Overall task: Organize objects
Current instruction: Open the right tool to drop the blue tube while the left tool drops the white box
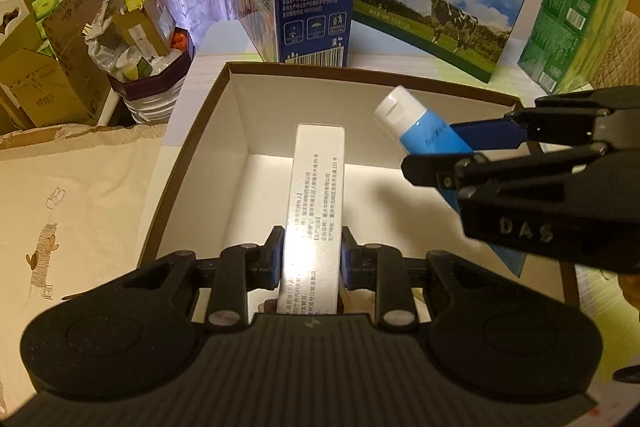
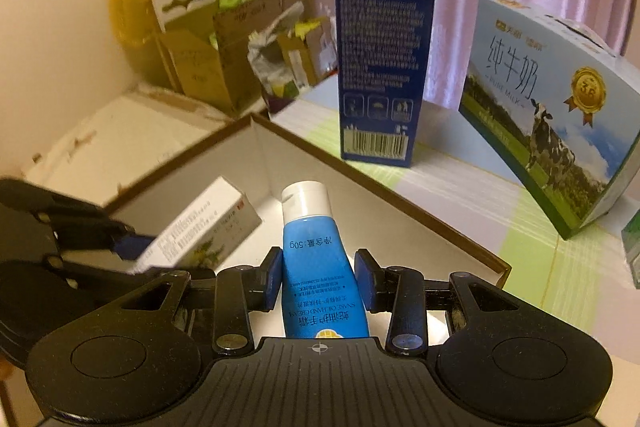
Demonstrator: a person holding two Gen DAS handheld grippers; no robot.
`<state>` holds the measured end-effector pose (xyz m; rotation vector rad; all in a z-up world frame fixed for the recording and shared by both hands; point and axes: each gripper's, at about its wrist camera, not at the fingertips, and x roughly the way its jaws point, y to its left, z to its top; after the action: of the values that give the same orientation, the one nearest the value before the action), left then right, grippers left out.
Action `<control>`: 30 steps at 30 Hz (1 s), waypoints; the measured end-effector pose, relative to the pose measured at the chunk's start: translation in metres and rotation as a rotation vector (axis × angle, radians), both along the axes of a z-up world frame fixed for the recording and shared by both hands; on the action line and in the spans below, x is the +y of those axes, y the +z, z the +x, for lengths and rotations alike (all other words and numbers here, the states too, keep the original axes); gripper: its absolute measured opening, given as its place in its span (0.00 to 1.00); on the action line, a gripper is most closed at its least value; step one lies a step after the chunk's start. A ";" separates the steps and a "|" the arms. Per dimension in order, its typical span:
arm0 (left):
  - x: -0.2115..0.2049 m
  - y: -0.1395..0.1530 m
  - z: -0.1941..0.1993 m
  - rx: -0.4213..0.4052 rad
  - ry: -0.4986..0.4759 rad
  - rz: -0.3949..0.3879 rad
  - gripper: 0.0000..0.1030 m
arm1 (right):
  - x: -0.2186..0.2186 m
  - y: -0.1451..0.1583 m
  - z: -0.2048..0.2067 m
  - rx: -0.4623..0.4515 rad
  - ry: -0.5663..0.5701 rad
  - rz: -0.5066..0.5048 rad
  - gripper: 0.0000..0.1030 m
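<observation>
Over the open tray box (image 1: pixel 192 131), both grippers carry one item each, above its white floor; left gripper (image 1: pixel 310 259) is closed on a long silver carton (image 1: pixel 318 195), blue pads pressing its two long sides near the rear end, front end pointing to 12 o'clock; right gripper (image 2: pixel 320 277) is closed on a blue hand-cream tube (image 2: pixel 310 247), pads on the tube's shoulders, white cap forward; seen from the left wrist the tube (image 1: pixel 420 125) hangs at 2 o'clock from the carton, apart from it.

Handling, judged: carton likely light, stiff but crushable, glossy so it may slip; grip on the long faces near mid-length would steady it; tube soft, will squeeze and bulge under pressure; firmer hold near the cap shoulder.

Hidden: tube's crimped tail and carton's rear end lie under the gripper bodies; whether either touches the box floor cannot be told; carton print blown out by glare; near box wall cut off.
</observation>
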<state>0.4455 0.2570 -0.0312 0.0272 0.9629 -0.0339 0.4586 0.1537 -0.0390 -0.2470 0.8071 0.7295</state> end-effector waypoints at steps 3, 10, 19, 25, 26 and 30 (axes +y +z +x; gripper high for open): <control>0.001 -0.004 0.005 0.009 -0.001 0.001 0.22 | 0.004 -0.008 0.003 -0.007 0.017 -0.040 0.35; 0.002 -0.010 0.013 0.016 -0.003 0.003 0.22 | 0.004 -0.011 0.010 -0.026 -0.003 -0.043 0.35; 0.001 -0.011 0.021 0.013 -0.009 0.015 0.22 | -0.009 -0.008 0.014 0.019 -0.032 -0.011 0.36; 0.000 -0.005 0.026 -0.022 -0.004 0.029 0.43 | -0.018 -0.004 0.012 0.035 -0.052 0.015 0.36; 0.000 -0.003 0.025 -0.036 -0.003 0.037 0.48 | -0.019 -0.003 0.011 0.036 -0.053 0.022 0.36; 0.004 0.004 0.021 -0.046 0.004 0.042 0.57 | -0.025 0.004 0.004 0.043 -0.047 0.047 0.37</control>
<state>0.4664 0.2615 -0.0274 0.0647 0.9177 -0.0089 0.4621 0.1282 -0.0355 -0.1700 0.8333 0.7109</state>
